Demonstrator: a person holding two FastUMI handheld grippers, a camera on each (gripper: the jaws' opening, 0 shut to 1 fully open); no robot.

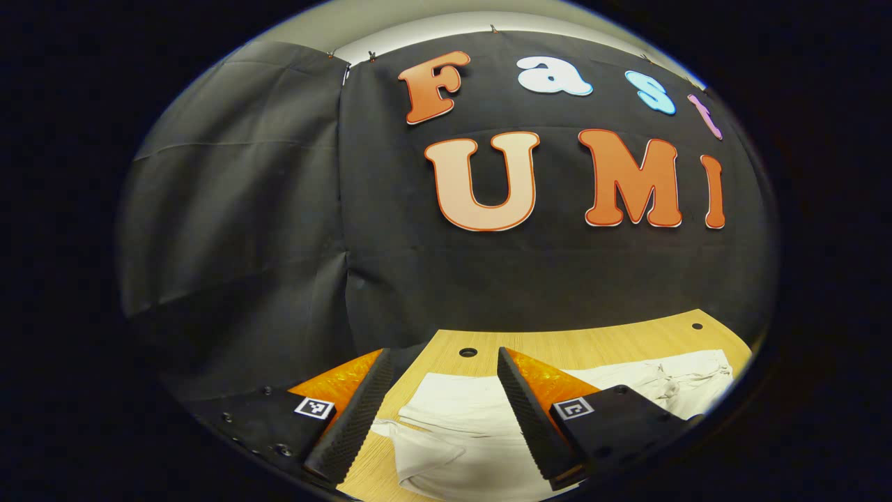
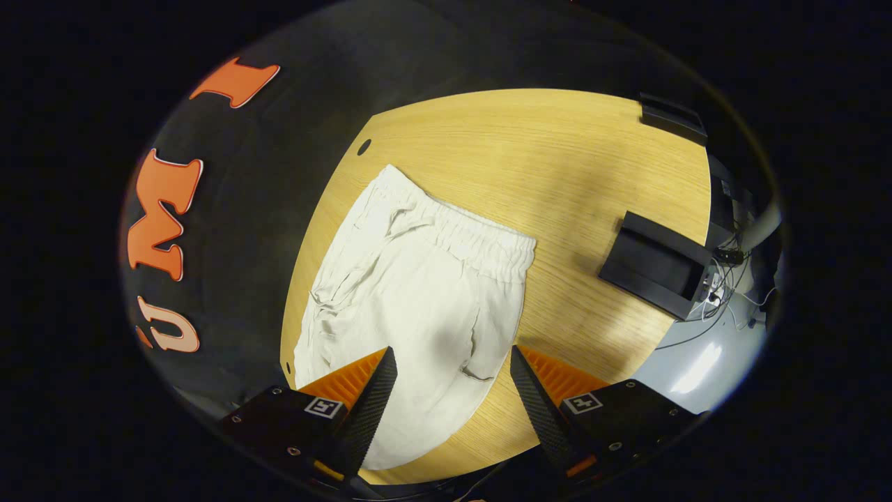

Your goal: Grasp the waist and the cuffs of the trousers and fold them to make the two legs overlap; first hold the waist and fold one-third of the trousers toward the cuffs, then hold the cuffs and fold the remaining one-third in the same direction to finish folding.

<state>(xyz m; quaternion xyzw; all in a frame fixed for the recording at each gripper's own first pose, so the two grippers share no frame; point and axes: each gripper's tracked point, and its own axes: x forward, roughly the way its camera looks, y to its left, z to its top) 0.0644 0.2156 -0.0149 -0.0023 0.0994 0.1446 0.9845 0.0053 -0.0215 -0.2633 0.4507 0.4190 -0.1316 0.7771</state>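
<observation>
I see a pale wooden tabletop (image 2: 557,160) with fine grain, backed by the booth's black cloth wall (image 1: 279,230). In the right gripper view a small dark round hole (image 2: 364,147) sits near the tabletop's edge by the cloth, and in the left gripper view two such holes (image 1: 468,352) lie along the far edge below the wall. A black box-like stand (image 2: 655,263) rests at the tabletop's far side in the right gripper view, with loose cables (image 2: 718,293) behind it trailing down to a grey floor (image 2: 697,362).

The white trousers (image 2: 411,293) lie flat on the tabletop, the gathered waist (image 2: 481,240) pointing toward the open wood, the fabric running back under my right gripper (image 2: 453,397). One long side lies close to the tabletop's edge along the cloth wall; the other side has a broad band of bare wood between it and the black stand. Beyond the waist the wood is open out to the far edge.

My right gripper hangs above the trousers with its fingers apart, clamping nothing. My left gripper (image 1: 440,411) also has its fingers spread wide, with wrinkled white cloth lying on the tabletop between and beyond them; I cannot tell whether it touches the fabric.
</observation>
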